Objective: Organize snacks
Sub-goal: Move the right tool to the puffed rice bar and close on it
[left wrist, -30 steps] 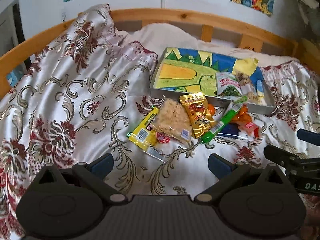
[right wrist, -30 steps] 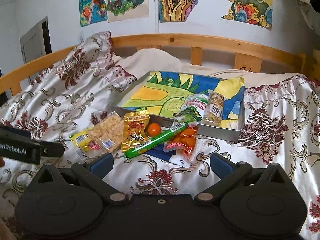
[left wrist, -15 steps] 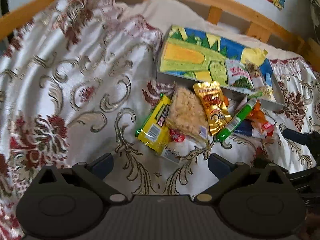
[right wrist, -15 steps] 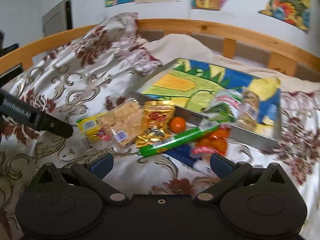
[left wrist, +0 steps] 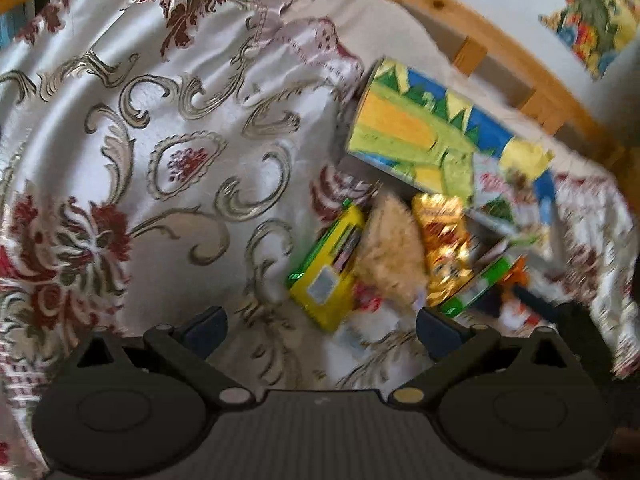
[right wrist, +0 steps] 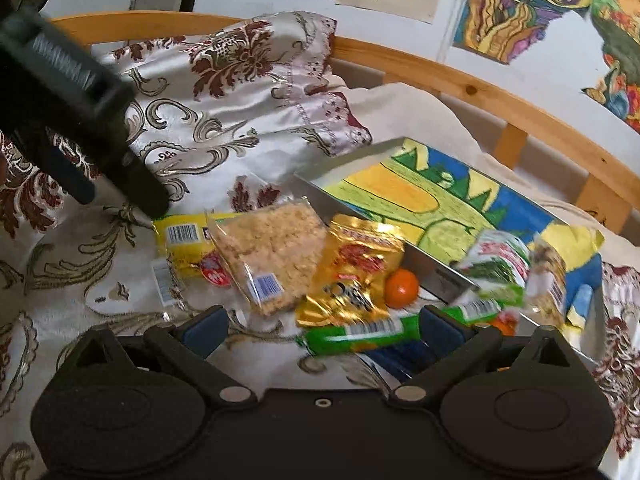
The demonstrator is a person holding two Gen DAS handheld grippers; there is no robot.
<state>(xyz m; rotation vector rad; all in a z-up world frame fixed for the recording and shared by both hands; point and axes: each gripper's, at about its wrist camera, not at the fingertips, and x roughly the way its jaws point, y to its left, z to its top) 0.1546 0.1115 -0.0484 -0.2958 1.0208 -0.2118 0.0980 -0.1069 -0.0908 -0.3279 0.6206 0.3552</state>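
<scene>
Snacks lie in a pile on the bedspread before a metal tray [right wrist: 352, 160] lined with a colourful drawing. The pile holds a yellow packet [right wrist: 184, 240], a clear rice-crisp pack [right wrist: 276, 248], a gold packet [right wrist: 356, 272], an orange fruit [right wrist: 402, 288] and a green stick pack [right wrist: 360, 334]. Two packets [right wrist: 500, 264] lie inside the tray. My right gripper [right wrist: 320, 328] is open and empty, low over the green stick. My left gripper [left wrist: 320, 326] is open and empty, just short of the yellow packet [left wrist: 328, 280]; its fingers [right wrist: 116, 176] show at the left of the right wrist view.
A floral satin bedspread [left wrist: 160, 160] covers the bed, bunched up high at the left [right wrist: 248, 80]. A wooden bed rail [right wrist: 480, 92] curves behind the tray. Drawings [right wrist: 520, 8] hang on the wall.
Both grippers have moved forward and down toward the snack pile. The left gripper now sits close to the yellow packet, the right one close over the green stick. Both stay open.
</scene>
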